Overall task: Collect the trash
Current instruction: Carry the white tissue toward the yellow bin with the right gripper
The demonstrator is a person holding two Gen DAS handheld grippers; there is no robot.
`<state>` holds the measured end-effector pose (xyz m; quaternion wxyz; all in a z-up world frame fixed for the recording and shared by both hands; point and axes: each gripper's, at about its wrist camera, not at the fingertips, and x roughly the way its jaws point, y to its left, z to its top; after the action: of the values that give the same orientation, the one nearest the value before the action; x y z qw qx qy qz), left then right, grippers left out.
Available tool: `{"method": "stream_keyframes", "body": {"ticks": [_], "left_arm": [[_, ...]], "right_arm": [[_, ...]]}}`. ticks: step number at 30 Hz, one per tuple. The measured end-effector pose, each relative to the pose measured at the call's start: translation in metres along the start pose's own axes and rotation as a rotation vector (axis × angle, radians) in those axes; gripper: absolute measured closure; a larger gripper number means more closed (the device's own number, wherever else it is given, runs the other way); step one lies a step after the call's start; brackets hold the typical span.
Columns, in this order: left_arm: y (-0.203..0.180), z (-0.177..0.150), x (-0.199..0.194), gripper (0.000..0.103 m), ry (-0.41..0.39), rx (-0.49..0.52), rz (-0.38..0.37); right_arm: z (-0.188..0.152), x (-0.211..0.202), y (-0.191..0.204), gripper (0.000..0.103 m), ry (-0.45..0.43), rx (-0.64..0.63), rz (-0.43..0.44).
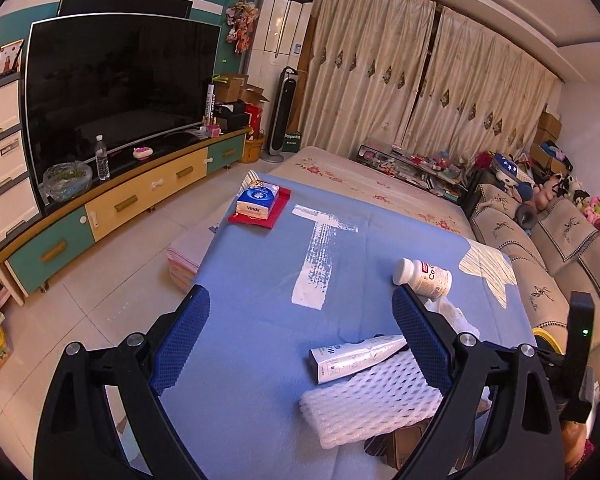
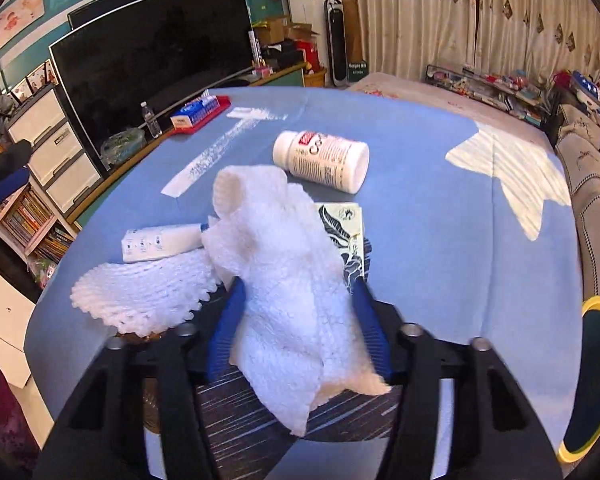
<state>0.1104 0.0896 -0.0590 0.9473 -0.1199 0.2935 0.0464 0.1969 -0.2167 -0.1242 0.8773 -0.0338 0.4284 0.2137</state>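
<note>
A crumpled white paper towel (image 2: 284, 264) hangs between my right gripper's (image 2: 296, 284) blue fingers, which are shut on it above the blue table (image 2: 440, 208). Near it lie a white foam net (image 2: 148, 292), a flattened white tube (image 2: 160, 242), a white pill bottle (image 2: 322, 160) on its side and a leaf-patterned packet (image 2: 344, 224). My left gripper (image 1: 300, 312) is open and empty above the table, its right finger next to the tube (image 1: 352, 358), the foam net (image 1: 372, 400) and the bottle (image 1: 422, 276).
A blue tissue pack on a red tray (image 1: 260, 204) sits at the table's far end. A yellow-rimmed bin (image 2: 592, 376) is at the right edge. A TV cabinet (image 1: 112, 208) stands left, a sofa (image 1: 560, 264) right, a bed (image 1: 380, 188) beyond.
</note>
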Motion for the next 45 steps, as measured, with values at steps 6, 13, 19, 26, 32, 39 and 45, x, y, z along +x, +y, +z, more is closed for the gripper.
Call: {"method": "stream_keyframes", "body": {"ticks": [6,13,19,26,32,39,45], "left_arm": [[-0.011,-0.001,0.002,0.012,0.014,0.008,-0.021],[-0.024,-0.002,-0.003,0.012,0.008,0.042,-0.038],[-0.036,-0.005,-0.003,0.012,0.015,0.065,-0.051],[-0.058,-0.006,-0.004,0.012,0.022,0.106,-0.076],[-0.080,-0.007,-0.002,0.012,0.028,0.142,-0.087],[-0.115,-0.008,0.004,0.012,0.048,0.189,-0.108],[-0.148,-0.010,0.014,0.012,0.072,0.241,-0.127]], "right_arm": [[0.003,-0.009,0.000,0.098,-0.013,0.007,0.033],[0.009,-0.058,-0.010,0.098,-0.125,0.049,0.068],[0.012,-0.112,-0.034,0.098,-0.245,0.095,0.057],[0.001,-0.149,-0.083,0.098,-0.317,0.183,-0.032],[-0.023,-0.155,-0.141,0.098,-0.310,0.297,-0.136],[-0.057,-0.141,-0.207,0.097,-0.253,0.416,-0.299],[-0.086,-0.121,-0.253,0.096,-0.189,0.496,-0.413]]}}
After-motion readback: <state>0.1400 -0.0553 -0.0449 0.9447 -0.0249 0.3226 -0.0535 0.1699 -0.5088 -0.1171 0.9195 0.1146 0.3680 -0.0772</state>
